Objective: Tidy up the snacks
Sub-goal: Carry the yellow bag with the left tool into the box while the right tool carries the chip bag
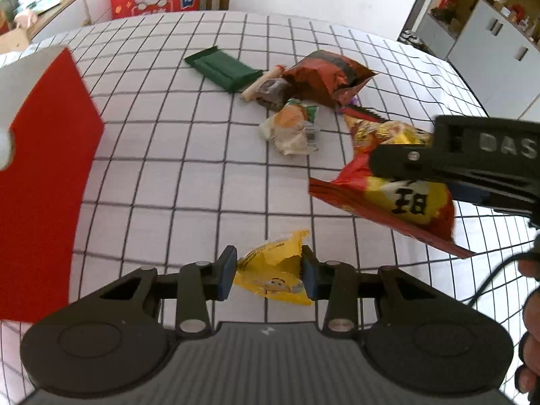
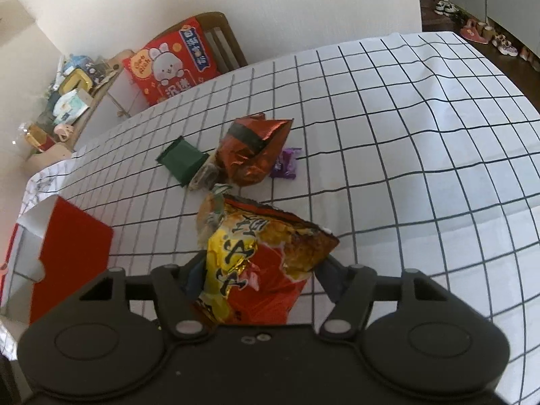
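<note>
My left gripper (image 1: 268, 271) is shut on a small yellow snack packet (image 1: 275, 275) and holds it above the checked tablecloth (image 1: 189, 182). My right gripper (image 2: 260, 270) is shut on a red and yellow chip bag (image 2: 260, 263), held off the table; the bag also shows in the left wrist view (image 1: 395, 192) under the right gripper's body. A red box with a white inside (image 1: 44, 168) stands at the left; it also shows in the right wrist view (image 2: 71, 253). On the table lie a green packet (image 1: 222, 67), a dark red foil bag (image 1: 324, 77) and a bread roll packet (image 1: 292, 130).
A small purple sweet (image 2: 285, 165) lies right of the foil bag. A brown bar and a pale stick (image 1: 263, 84) lie beside the green packet. A chair with a red rabbit cushion (image 2: 172, 64) stands behind the table. A cluttered shelf (image 2: 67, 101) is at far left.
</note>
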